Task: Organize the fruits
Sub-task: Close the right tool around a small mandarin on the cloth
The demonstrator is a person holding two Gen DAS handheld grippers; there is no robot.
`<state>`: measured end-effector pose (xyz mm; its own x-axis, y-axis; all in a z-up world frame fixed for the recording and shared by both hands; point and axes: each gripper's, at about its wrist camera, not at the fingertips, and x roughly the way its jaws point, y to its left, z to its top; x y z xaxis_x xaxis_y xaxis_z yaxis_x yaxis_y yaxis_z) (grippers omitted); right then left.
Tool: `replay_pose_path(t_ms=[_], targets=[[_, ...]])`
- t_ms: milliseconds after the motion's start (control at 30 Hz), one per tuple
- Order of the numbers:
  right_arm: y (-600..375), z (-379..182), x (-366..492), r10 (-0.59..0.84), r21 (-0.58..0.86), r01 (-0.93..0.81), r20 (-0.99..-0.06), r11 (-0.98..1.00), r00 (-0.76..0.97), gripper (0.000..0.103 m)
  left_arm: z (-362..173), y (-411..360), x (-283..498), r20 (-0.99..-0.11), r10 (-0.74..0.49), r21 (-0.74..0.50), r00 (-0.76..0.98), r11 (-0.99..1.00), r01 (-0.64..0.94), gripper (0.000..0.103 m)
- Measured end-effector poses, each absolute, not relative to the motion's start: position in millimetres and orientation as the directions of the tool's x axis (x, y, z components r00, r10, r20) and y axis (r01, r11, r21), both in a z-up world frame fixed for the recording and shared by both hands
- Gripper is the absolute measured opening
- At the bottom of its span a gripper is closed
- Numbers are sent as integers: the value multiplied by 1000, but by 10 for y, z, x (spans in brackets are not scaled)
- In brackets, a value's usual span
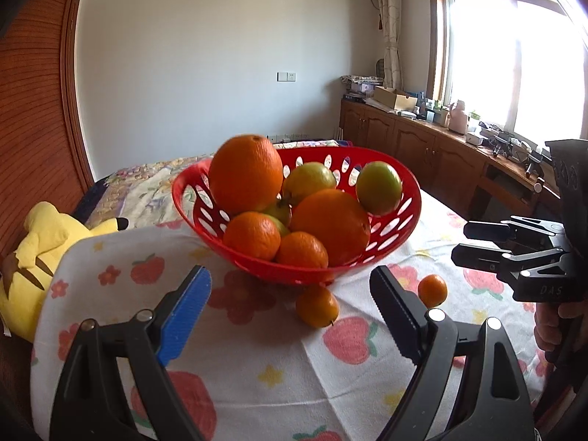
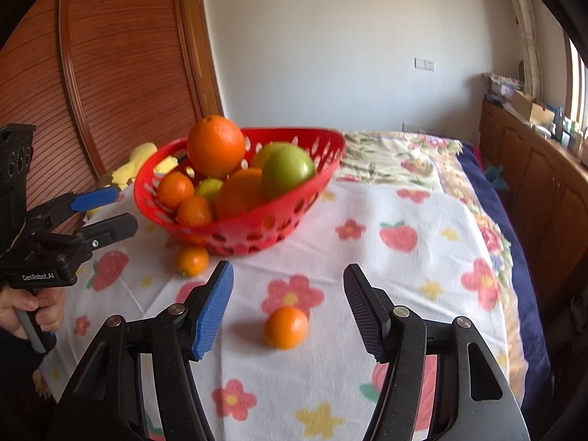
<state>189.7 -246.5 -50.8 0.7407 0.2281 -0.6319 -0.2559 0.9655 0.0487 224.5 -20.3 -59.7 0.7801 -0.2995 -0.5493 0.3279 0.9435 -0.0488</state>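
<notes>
Fruit-sorting scene: a red basket [image 2: 235, 228], already heaped with oranges and green fruit, stands on the flowered cloth [image 2: 404, 275] as the collecting point. Two small oranges lie outside it: one [image 2: 192, 260] just beside the basket's near base, the other [image 2: 286, 327] nearer and to the right. The right gripper [image 2: 288, 308] hovers with fingers spread and empty, this nearer orange framed between them, probably for a pickup. The left gripper [image 1: 290, 301], fingers likewise apart and holding nothing, faces the orange by the basket, suggesting one fruit per hand
</notes>
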Motion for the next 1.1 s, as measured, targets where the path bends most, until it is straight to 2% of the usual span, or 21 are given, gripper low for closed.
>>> replay_pose_path(t_ms=[67, 333, 600, 733, 933, 1100], targets=[[-2435, -571, 1890, 221, 41, -256, -645, 966, 731, 64, -650, -217, 2243, -548, -281, -33, 788, 948, 316, 88], [-2370, -830, 1967, 192, 10, -262, -706, 965, 682, 52, -787, -260, 2298, -566, -290, -37, 772, 944, 327, 88], [-2408, -987, 2037, 184, 20, -256, -748, 966, 637, 47, -860, -273, 2296, -580, -294, -33, 760, 941, 338, 88], [-2389, -1013, 2050, 195, 28, -267, -758, 963, 623, 34, -864, -303, 2291, -586, -291, -23, 756, 939, 344, 88], [-2350, -1027, 2040, 189, 17, -270, -758, 963, 624, 34, -881, -381, 2299, -612, -292, -13, 735, 933, 360, 88], [-2349, -1029, 2025, 188, 19, -267, -757, 964, 626, 34, -919, -442, 2360, -649, -266, 4, 712, 936, 353, 73]])
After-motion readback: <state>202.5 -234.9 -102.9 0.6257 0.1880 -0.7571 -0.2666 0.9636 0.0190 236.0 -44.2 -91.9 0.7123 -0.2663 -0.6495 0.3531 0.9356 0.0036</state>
